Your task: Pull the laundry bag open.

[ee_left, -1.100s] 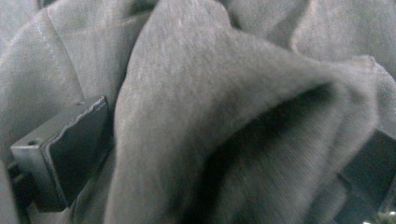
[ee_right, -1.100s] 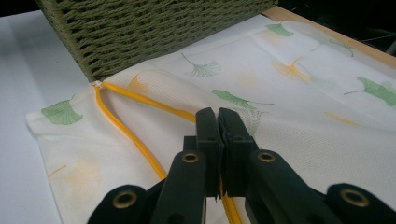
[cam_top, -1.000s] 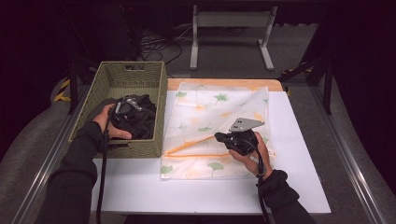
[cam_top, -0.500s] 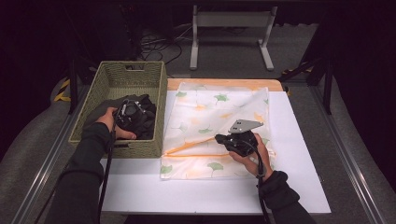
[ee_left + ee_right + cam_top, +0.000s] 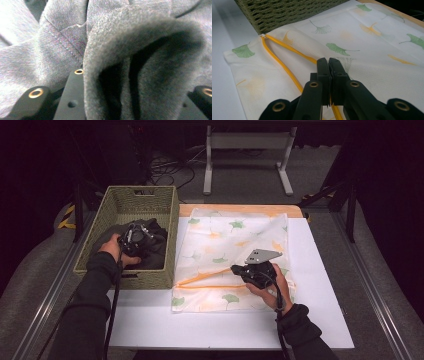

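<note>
The left gripper [image 5: 136, 239] is down inside the wicker basket [image 5: 165, 207], its jaws just drawn in around a thick fold of the dark grey garment [image 5: 140, 65] — the fleecy cloth bulges up between them, gripped. The garment sits in the basket at the table's left. Beside it lies the leaf-printed mesh bag [image 5: 235, 245], flat on the white table [image 5: 320, 320]. The right gripper [image 5: 328, 65] is clenched tight on the bag's yellow zipper edge [image 5: 279, 63] — pinching the upper lip by the open slit.
</note>
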Available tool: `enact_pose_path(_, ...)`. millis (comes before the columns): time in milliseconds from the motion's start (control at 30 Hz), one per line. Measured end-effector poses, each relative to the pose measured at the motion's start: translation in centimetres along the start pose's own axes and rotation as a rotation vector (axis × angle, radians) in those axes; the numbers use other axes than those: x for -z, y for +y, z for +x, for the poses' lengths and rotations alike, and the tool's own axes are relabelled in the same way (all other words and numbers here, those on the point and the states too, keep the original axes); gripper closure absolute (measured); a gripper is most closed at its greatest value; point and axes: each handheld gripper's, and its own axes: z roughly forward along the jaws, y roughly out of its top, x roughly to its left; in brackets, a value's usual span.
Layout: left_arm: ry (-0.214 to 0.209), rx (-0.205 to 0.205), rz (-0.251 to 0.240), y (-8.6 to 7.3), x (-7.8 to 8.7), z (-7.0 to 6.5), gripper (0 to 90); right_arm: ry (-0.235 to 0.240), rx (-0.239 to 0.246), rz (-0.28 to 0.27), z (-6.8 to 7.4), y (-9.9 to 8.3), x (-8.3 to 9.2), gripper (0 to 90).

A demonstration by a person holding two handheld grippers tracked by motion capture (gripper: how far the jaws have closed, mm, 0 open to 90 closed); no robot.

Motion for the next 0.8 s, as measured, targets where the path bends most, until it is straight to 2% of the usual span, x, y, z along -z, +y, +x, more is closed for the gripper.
enact_pose_path(33,0.000,0.000,0.000,0.0,0.0,0.0,68.9,0.000,0.000,0.000,0.0,0.0,0.0,88.0)
enact_pose_path(67,0.016,0.002,-0.020,-0.1,0.3,0.0,68.9,0.000,0.000,0.000,0.0,0.0,0.0,88.0)
enact_pose_path(167,0.078,0.018,-0.107,-0.3,1.4,0.1,69.7,-0.002,-0.001,-0.004,0.0,0.0,0.0,88.1)
enact_pose_path(233,0.094,0.037,-0.169,-0.7,2.1,0.1,70.2,-0.004,0.002,-0.008,0.0,0.1,0.1,88.1)
enact_pose_path(267,0.095,0.041,-0.192,-0.8,2.4,0.2,70.4,-0.005,0.002,-0.012,0.0,0.1,0.1,88.1)
enact_pose_path(300,0.092,0.063,-0.253,-1.2,3.1,0.2,70.4,-0.010,0.001,-0.020,0.0,0.1,0.2,88.2)
enact_pose_path(333,0.092,0.063,-0.253,-1.2,3.1,0.2,70.5,-0.010,0.001,-0.020,0.0,0.1,0.2,88.2)
enact_pose_path(467,0.097,0.108,-0.381,-2.1,4.5,0.1,70.6,-0.017,0.000,-0.036,0.0,0.2,0.4,88.3)
enact_pose_path(633,0.100,0.161,-0.485,-3.1,5.4,0.4,70.6,-0.016,0.000,-0.039,-0.1,0.3,0.3,88.4)
enact_pose_path(667,0.082,0.175,-0.510,-3.3,5.6,0.4,70.6,-0.016,-0.001,-0.041,-0.1,0.3,0.3,88.4)
enact_pose_path(733,0.096,0.189,-0.547,-3.7,5.9,0.5,70.7,-0.017,-0.004,-0.043,-0.2,0.3,0.3,88.4)
enact_pose_path(800,0.087,0.195,-0.573,-4.1,6.2,0.6,70.8,-0.018,-0.006,-0.045,-0.2,0.3,0.3,88.3)
